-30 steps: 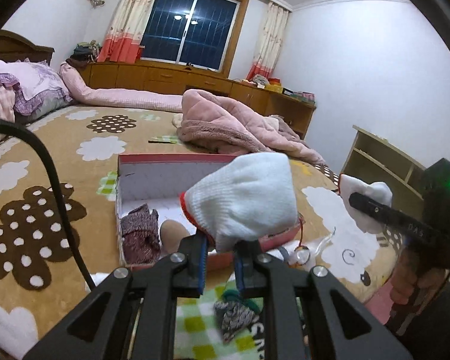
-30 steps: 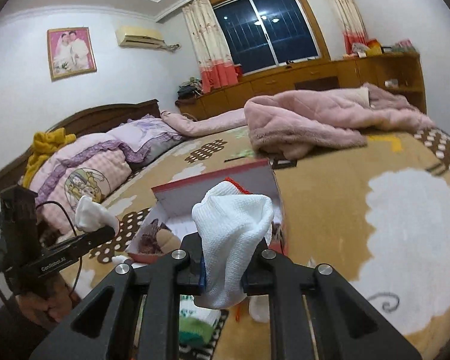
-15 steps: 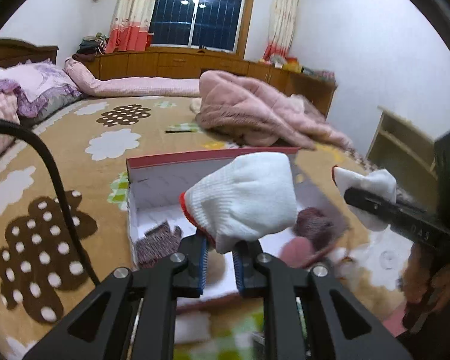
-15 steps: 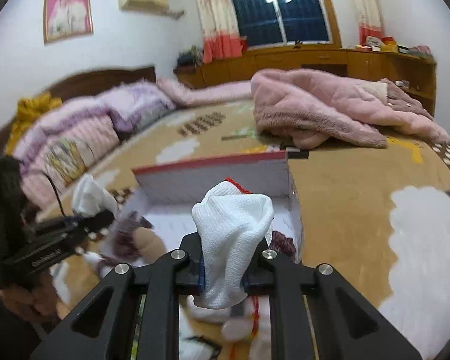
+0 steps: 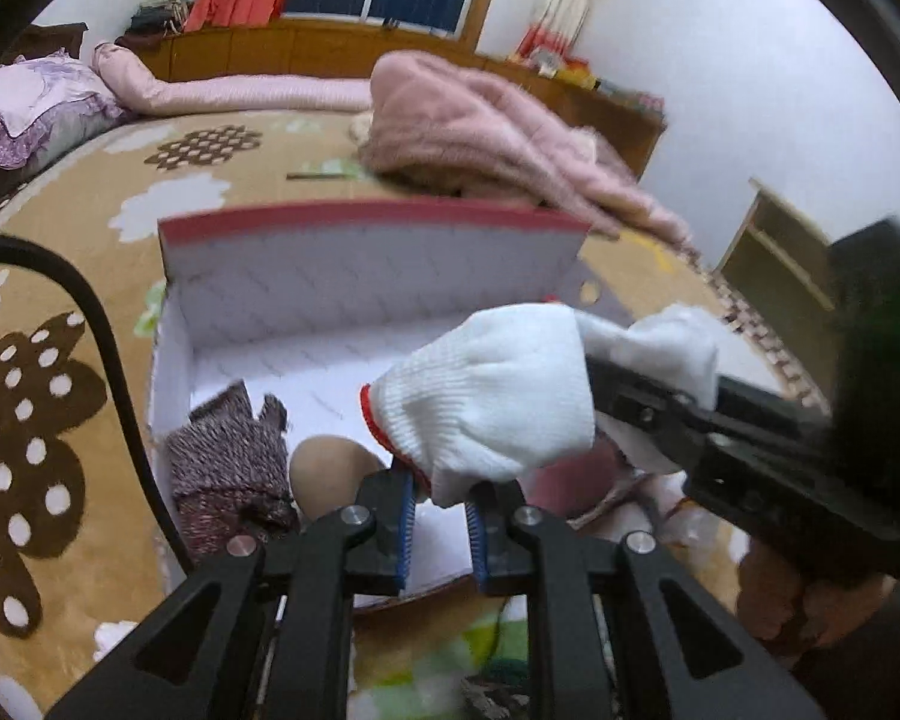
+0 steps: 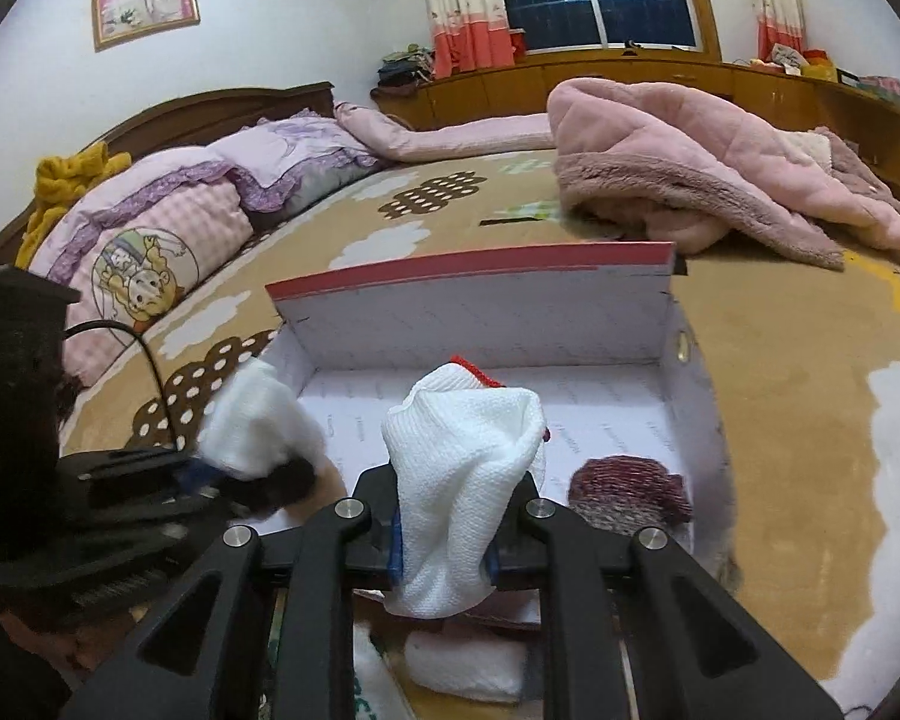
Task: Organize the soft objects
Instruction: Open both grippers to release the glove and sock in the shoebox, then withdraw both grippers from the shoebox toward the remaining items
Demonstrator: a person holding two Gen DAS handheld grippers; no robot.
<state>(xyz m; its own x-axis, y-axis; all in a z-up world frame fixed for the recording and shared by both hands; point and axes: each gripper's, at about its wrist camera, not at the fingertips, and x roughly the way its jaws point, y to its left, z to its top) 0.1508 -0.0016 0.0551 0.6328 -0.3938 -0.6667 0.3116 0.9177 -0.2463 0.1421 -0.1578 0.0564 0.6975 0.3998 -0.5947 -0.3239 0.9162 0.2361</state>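
- Holding a white glove in each gripper, you had both poised over the open box point(image 6: 480, 312) on the bed.
- Your left gripper point(image 5: 438, 516) pinched its glove point(image 5: 486, 402) by the red-trimmed cuff, above the box's near half.
- Your right gripper point(image 6: 444, 540) clamped the other glove point(image 6: 462, 468), bunched upright.
- Judging by this, the box floor lay directly below and ahead of both; the left one looked deeper in.

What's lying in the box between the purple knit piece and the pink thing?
In the left wrist view, a tan rounded item lies on the box floor between the purple knit piece and the pink thing.
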